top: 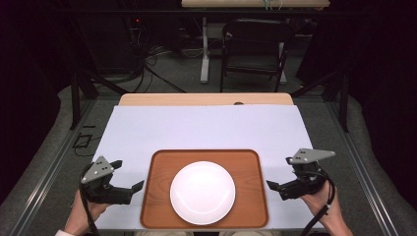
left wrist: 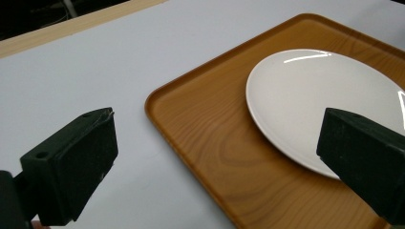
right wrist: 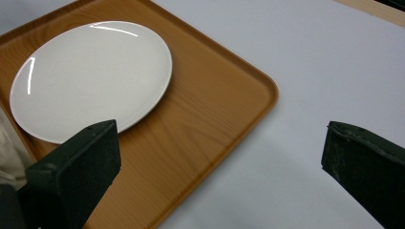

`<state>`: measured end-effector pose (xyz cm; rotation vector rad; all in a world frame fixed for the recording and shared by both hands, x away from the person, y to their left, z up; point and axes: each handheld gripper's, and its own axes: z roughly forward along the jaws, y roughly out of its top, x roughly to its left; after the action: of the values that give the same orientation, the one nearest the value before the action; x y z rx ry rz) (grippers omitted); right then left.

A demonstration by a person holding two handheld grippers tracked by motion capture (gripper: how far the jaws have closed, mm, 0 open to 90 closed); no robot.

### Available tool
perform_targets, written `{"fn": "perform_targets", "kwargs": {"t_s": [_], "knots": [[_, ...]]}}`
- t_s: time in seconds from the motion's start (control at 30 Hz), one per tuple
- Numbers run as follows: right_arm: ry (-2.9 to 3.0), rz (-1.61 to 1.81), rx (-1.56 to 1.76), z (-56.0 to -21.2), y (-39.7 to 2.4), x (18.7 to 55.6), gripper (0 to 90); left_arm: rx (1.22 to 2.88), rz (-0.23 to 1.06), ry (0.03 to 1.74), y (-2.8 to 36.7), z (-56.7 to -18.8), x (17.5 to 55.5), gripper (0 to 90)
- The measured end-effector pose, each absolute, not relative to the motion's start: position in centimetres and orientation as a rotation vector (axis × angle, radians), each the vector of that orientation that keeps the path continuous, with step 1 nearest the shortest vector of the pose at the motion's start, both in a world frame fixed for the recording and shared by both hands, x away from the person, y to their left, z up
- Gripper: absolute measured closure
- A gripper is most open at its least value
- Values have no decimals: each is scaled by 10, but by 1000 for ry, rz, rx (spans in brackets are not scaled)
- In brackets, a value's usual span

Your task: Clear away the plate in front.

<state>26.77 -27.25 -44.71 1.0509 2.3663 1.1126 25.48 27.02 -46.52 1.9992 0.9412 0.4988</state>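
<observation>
High view looks forward and down from above the near edge of the table (top: 206, 125). Left gripper view sits low and close off the tray's (left wrist: 200, 143) left edge, right gripper view off its right; both share the plate (right wrist: 90, 76).

Gripper: left gripper (left wrist: 217, 157), two black jaws rising from the bottom edge, set wide apart, nothing between the pads.
Tray: wooden tray (left wrist: 210, 143), brown, raised rim, rounded corner turned toward the gripper; lies on the white table cover.
Plate: white plate (left wrist: 320, 95), round, glossy, bare; rests on the tray, clear of its rim.
Table: white cover (left wrist: 95, 67); a light wooden edge (left wrist: 71, 24) runs along the far side.
Jaw positions: one over the white cover, the other over the plate's near edge.
</observation>
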Motion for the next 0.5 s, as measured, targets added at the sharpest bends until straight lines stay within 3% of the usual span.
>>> {"fn": "perform_targets", "kwargs": {"t_s": [0.2, 0.5], "knots": [[2275, 1198, 1127, -458, -301, 248, 0, 1966, 527, 970, 288, -473, 243, 2], [2316, 1187, 1214, -481, -309, 239, 0, 1982, 555, 1001, 296, -486, 237, 2]]}}
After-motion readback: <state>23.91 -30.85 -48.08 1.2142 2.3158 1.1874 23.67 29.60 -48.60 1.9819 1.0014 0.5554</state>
